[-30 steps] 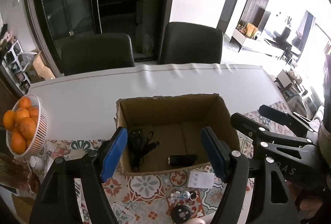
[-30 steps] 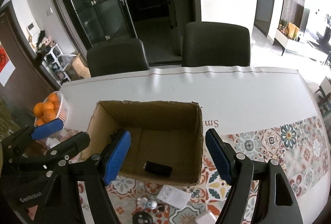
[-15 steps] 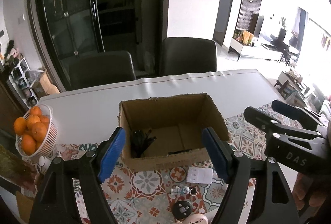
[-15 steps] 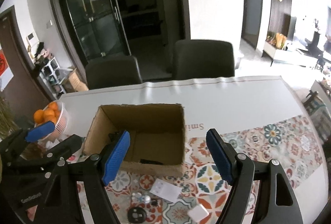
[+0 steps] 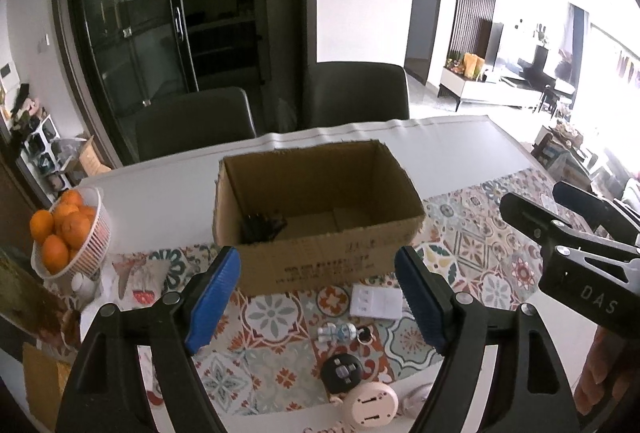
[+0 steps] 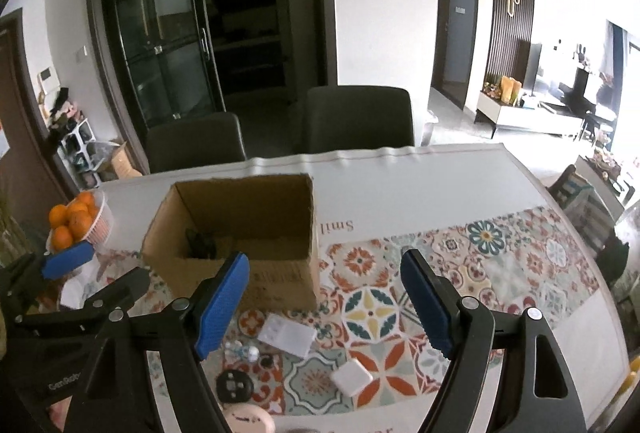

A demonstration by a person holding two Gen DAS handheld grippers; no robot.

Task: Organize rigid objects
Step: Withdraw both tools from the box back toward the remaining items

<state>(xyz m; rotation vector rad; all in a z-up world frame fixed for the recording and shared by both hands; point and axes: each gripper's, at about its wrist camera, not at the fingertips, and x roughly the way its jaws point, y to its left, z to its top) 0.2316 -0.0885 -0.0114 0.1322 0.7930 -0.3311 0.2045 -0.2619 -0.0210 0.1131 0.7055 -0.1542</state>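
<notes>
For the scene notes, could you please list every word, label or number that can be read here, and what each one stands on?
"DAS": on the right gripper body, left wrist view.
"GenRob", cut off: on the left gripper body, right wrist view.
"Smil", upside down, cut off: on the table cover.
Print on the cardboard box front: too blurred to read.

The right gripper (image 6: 324,303) has just been opening, nothing between its jaws; beyond it, a cardboard box (image 6: 240,233) holds something dark, perhaps cables.
</notes>
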